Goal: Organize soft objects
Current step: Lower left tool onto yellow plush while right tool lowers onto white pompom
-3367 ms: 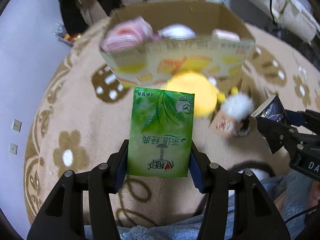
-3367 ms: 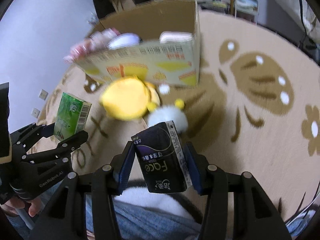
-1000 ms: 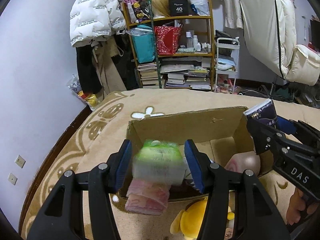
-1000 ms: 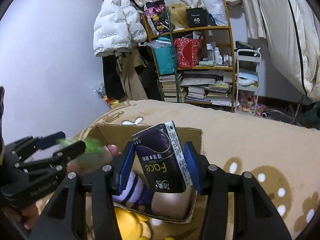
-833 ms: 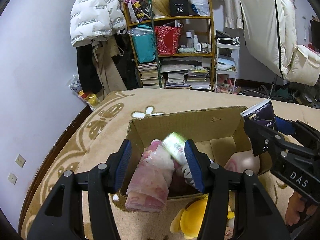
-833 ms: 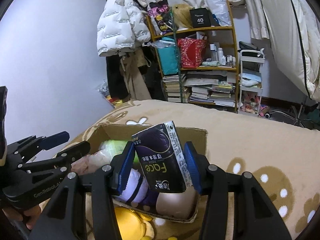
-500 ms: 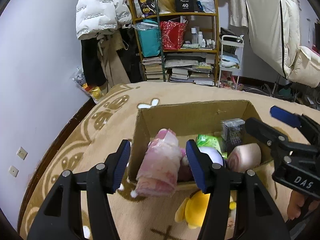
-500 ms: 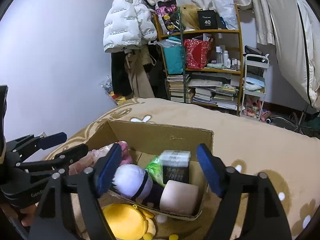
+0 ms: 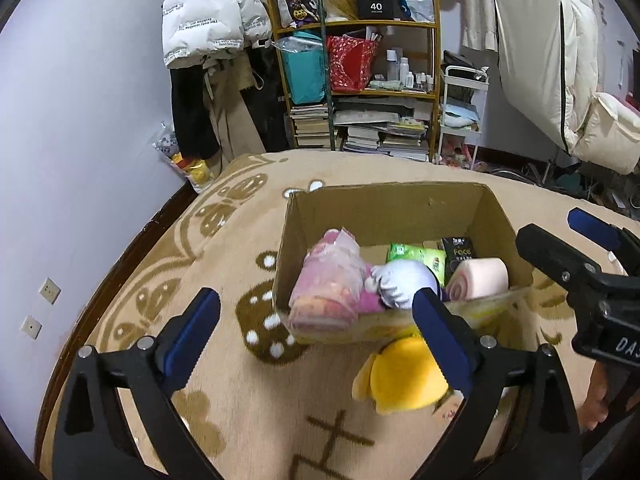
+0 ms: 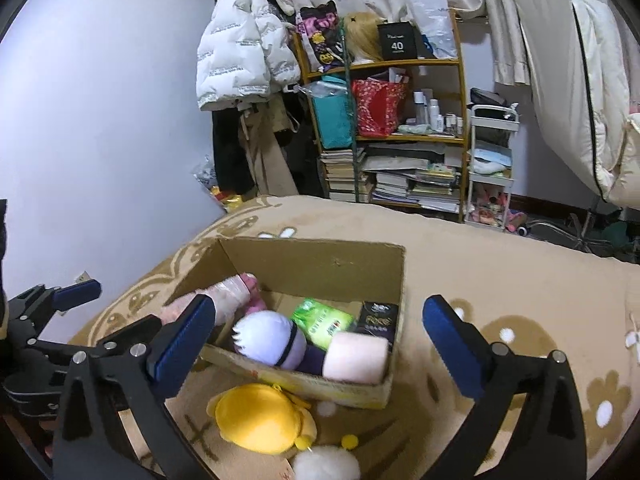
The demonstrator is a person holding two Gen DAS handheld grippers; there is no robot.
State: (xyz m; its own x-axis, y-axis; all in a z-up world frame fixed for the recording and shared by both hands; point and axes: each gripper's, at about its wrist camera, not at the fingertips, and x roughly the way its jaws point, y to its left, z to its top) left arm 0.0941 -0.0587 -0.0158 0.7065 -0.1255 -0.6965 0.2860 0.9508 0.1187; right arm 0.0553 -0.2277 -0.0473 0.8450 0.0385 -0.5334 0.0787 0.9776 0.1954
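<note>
Gaping wide and empty, both just opened, left tool (image 9: 316, 312) and right tool (image 10: 318, 320) above cardboard box (image 10: 320, 258) rim.

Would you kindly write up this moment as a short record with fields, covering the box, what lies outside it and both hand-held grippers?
container: cardboard box on the beige rug
inside box: green tissue pack, black tissue pack, pink roll, white-haired plush, pink wrapped bundle
outside box: yellow plush and white fluffy toy, on the rug in front of the box
left hand-held gripper: open, jaws just widened, nothing between them
right hand-held gripper: open, jaws just widened, nothing between them
</note>
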